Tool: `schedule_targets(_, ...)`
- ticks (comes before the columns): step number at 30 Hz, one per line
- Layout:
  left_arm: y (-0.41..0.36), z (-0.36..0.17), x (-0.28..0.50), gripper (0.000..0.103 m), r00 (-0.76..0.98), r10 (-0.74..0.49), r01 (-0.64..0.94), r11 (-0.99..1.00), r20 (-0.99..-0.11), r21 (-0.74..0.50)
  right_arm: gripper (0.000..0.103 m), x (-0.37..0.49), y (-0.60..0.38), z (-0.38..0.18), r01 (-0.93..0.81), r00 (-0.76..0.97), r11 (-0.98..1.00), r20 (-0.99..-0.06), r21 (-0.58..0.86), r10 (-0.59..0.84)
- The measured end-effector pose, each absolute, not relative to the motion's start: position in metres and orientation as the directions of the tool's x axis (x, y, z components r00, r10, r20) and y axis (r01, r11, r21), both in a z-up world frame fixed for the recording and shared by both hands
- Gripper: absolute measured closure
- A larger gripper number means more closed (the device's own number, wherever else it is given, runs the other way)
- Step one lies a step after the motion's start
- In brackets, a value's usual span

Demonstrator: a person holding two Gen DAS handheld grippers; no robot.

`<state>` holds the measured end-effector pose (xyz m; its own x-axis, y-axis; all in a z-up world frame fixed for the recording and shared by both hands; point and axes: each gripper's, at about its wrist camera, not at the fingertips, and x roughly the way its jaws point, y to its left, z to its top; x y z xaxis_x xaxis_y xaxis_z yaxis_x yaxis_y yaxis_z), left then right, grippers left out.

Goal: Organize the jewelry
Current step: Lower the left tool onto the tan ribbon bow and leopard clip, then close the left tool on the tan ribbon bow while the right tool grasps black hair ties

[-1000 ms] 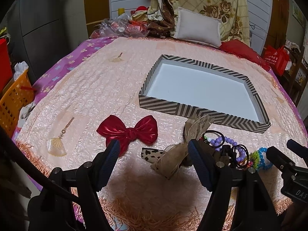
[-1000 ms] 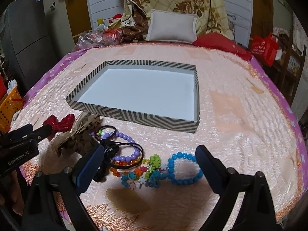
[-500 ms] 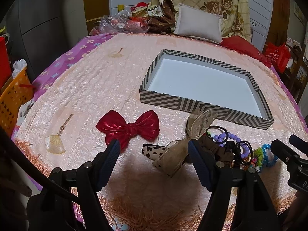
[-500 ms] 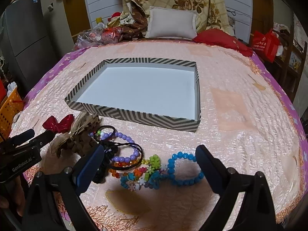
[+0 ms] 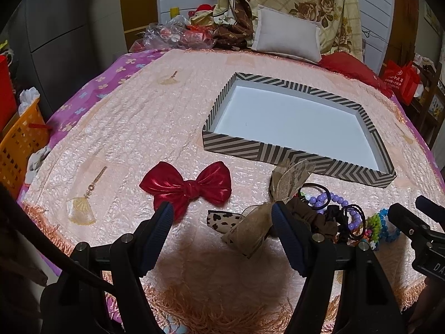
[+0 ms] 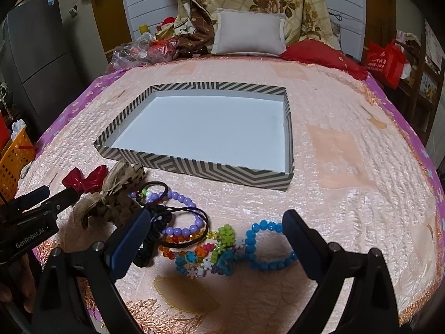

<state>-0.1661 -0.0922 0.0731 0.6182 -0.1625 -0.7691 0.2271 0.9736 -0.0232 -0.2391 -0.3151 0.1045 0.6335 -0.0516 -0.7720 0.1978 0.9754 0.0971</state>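
A shallow striped box (image 5: 294, 158) (image 6: 211, 168) with a white inside lies on the pink bedspread. In front of it lie a red bow (image 5: 187, 187) (image 6: 84, 179), a tan ribbon bow (image 5: 274, 203) (image 6: 111, 194), a leopard clip (image 5: 222, 219), black hair ties (image 6: 155, 222), a purple bead bracelet (image 6: 182, 217), a multicoloured bead piece (image 6: 211, 253) and a blue bead bracelet (image 6: 268, 246). My left gripper (image 5: 222, 214) is open above the near edge, between the red bow and the tan bow. My right gripper (image 6: 217, 224) is open over the bead pile.
Pillows (image 6: 250, 32) and a folded quilt (image 5: 306, 2) sit at the head of the bed. An orange basket (image 5: 19, 144) stands on the floor at the left. A red bag (image 6: 385, 61) hangs at the right. A fringe (image 5: 211, 306) edges the bedspread.
Both grippers have pulled back and lifted slightly, so the box and jewelry sit a little farther away. Both stay open. Nothing on the bed has moved.
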Motion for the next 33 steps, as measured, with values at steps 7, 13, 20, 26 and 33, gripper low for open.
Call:
schedule_targets(7, -0.083, 0.071, -0.168, 0.046, 0.584, -0.225, 0.251, 0.964, -0.78, -0.09, 0.005, -0.239, -0.32, 0.102, 0.207, 0.625, 0.973, -0.779, 0.106, -0.048)
schedule_targets(13, -0.085, 0.068, -0.172, 0.046, 0.579, -0.213, 0.265, 0.962, -0.787, -0.066, 0.005, -0.237, -0.317, 0.1, 0.197, 0.62, 0.974, -0.784, 0.112, -0.035)
schedule_targets(20, -0.093, 0.07, -0.172, 0.046, 0.579, -0.222, 0.287, 0.956, -0.784, -0.059, 0.005, -0.237, -0.318, 0.103, 0.197, 0.623, 0.974, -0.782, 0.111, -0.037)
schedule_targets(26, -0.093, 0.069, -0.169, 0.046, 0.57, -0.234, 0.285, 0.955, -0.788, -0.078, 0.005, -0.236, -0.323, 0.101, 0.212, 0.617, 0.969, -0.786, 0.128, -0.031)
schedule_targets(33, -0.095, 0.07, -0.169, 0.046, 0.577, -0.227, 0.29, 0.955, -0.785, -0.063, 0.005, -0.235, -0.324, 0.102, 0.22, 0.621, 0.967, -0.783, 0.127, -0.038)
